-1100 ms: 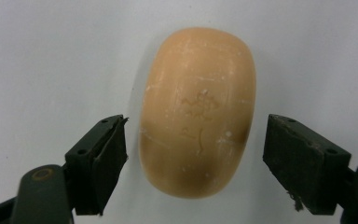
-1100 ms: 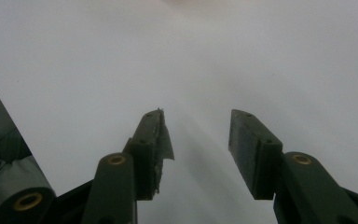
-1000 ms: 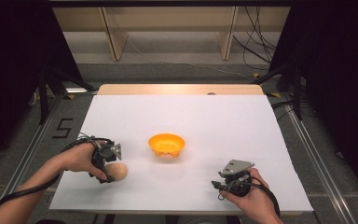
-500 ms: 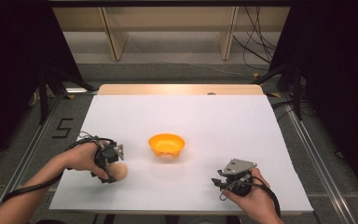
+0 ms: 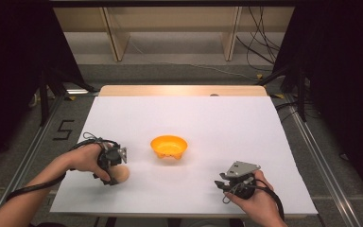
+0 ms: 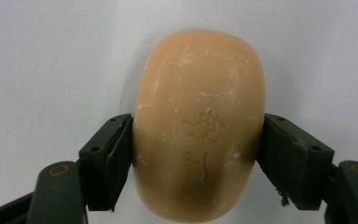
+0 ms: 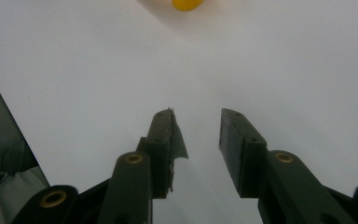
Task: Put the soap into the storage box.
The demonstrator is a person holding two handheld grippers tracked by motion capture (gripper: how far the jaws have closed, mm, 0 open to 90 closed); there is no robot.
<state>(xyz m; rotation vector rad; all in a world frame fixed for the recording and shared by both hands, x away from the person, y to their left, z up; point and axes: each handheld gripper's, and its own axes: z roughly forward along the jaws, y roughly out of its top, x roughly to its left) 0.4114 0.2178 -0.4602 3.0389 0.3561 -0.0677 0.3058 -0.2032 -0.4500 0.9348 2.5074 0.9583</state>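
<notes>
A tan oval soap bar point(image 6: 199, 126) with a stamped mark lies on the white table, both black jaws of my left gripper point(image 6: 198, 158) pressed against its sides. From above, the soap bar point(image 5: 120, 175) shows at the front left under the left gripper point(image 5: 113, 171). An orange bowl point(image 5: 169, 146) sits at the table's middle, to the right of that hand. My right gripper point(image 5: 226, 185) rests at the front right, its jaws a little apart with nothing between them point(image 7: 196, 137). The bowl's edge point(image 7: 187, 4) shows far ahead of the right gripper.
The white table sheet point(image 5: 217, 123) ends in a wooden strip point(image 5: 179, 90) at the back. Shelving legs and cables stand on the floor beyond. A grey floor strip point(image 7: 2, 140) lies past the table's edge beside the right gripper.
The left gripper has settled slightly lower and nearer over the soap bar. The right gripper has barely shifted.
</notes>
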